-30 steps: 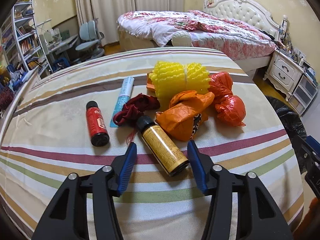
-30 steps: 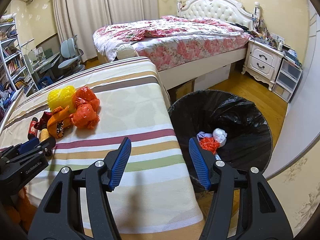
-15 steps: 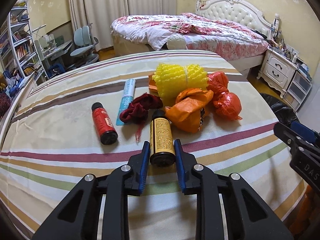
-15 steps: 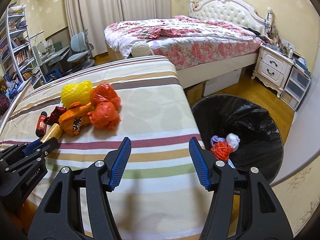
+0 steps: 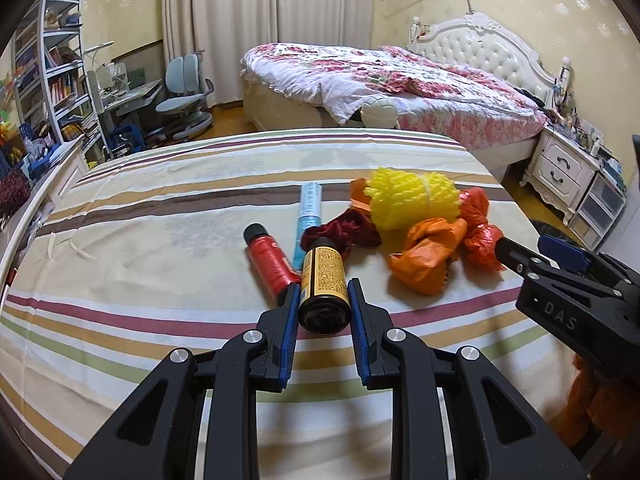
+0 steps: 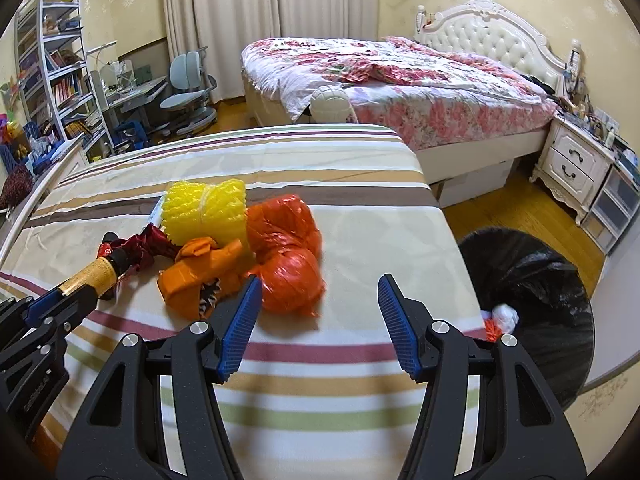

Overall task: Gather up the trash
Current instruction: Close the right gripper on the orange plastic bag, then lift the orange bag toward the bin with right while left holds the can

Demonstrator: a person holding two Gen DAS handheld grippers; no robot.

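Trash lies heaped toward the right edge of the striped table [image 5: 160,216], and off that edge stands the black bin [image 6: 532,280] with scraps inside. In the heap I see a yellow mesh roll [image 5: 412,200], an orange bag [image 5: 428,256] and a red bag [image 6: 288,264]. My right gripper [image 6: 318,308] hangs over the table, jaws wide apart, holding nothing. My left gripper [image 5: 323,312] clamps the yellow-labelled bottle [image 5: 323,276] at its base, beside a red bottle [image 5: 270,262].

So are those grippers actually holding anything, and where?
The left gripper clamps the yellow-labelled bottle by its base end. The right gripper is open and holds nothing.
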